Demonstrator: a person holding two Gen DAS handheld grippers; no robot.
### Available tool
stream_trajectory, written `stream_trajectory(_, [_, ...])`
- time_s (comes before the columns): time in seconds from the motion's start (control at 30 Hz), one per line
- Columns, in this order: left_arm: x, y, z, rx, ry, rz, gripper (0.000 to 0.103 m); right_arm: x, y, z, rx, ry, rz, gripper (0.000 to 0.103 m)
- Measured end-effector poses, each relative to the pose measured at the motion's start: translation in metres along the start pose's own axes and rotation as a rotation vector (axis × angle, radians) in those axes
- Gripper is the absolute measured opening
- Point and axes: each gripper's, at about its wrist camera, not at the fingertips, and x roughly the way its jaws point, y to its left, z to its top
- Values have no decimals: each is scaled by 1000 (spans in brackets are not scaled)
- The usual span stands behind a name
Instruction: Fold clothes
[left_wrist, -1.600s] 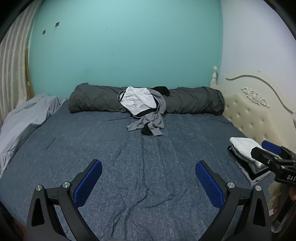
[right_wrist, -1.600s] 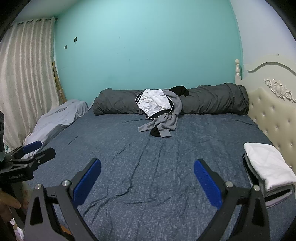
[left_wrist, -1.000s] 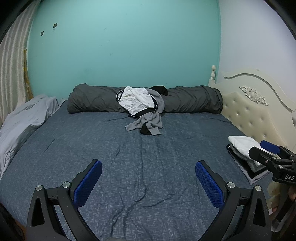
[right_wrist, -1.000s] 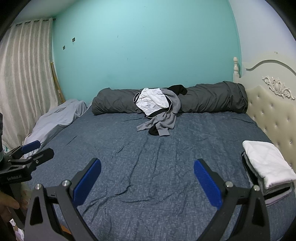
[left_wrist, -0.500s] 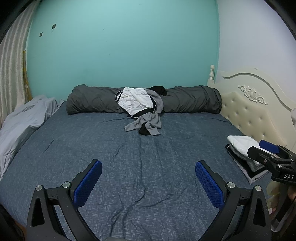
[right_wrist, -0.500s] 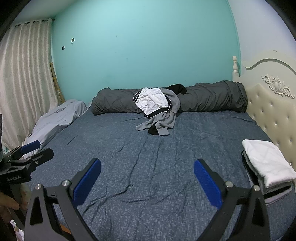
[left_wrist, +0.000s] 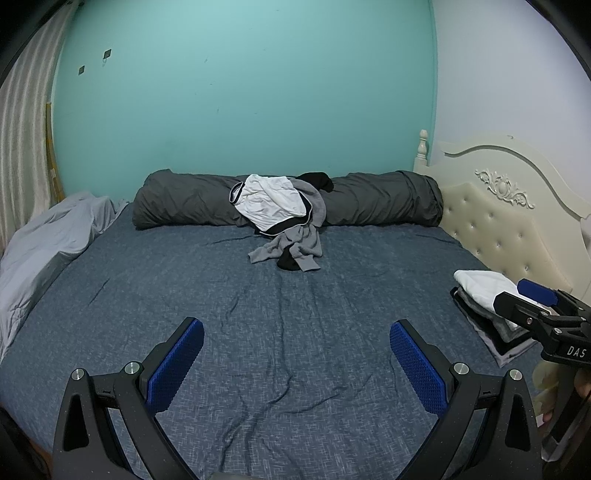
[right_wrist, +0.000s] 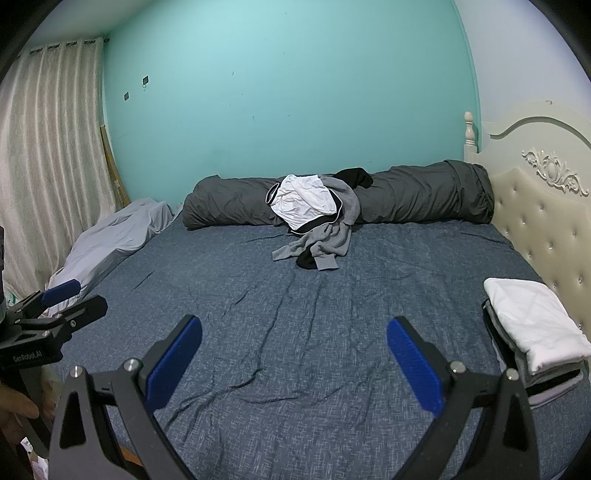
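Over the bed (left_wrist: 258, 332), both hand-held grippers, left (left_wrist: 295, 354) and right (right_wrist: 293, 354), released, empty, facing unfolded pile (left_wrist: 284, 221); folded stack (right_wrist: 532, 328) aside.

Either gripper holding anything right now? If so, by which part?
Nothing held. Left gripper and right gripper are both open over bare bed sheet; the unfolded clothes pile lies untouched by the rolled duvet.

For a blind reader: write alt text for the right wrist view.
An open tool hovers over a blue bed. Unfolded clothes lie heaped against a grey roll at the far side; folded clothes are stacked at right.
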Motion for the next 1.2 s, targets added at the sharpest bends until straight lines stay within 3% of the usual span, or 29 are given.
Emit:
stream_trajectory(0.87, [4,-4,-4,2,12,-8,103,6,-4,-4,9,14,6,101])
stream_trajectory(1.2, [29,1,-9,-23,34,-14,103,31,-16,-17,15,58,13,101])
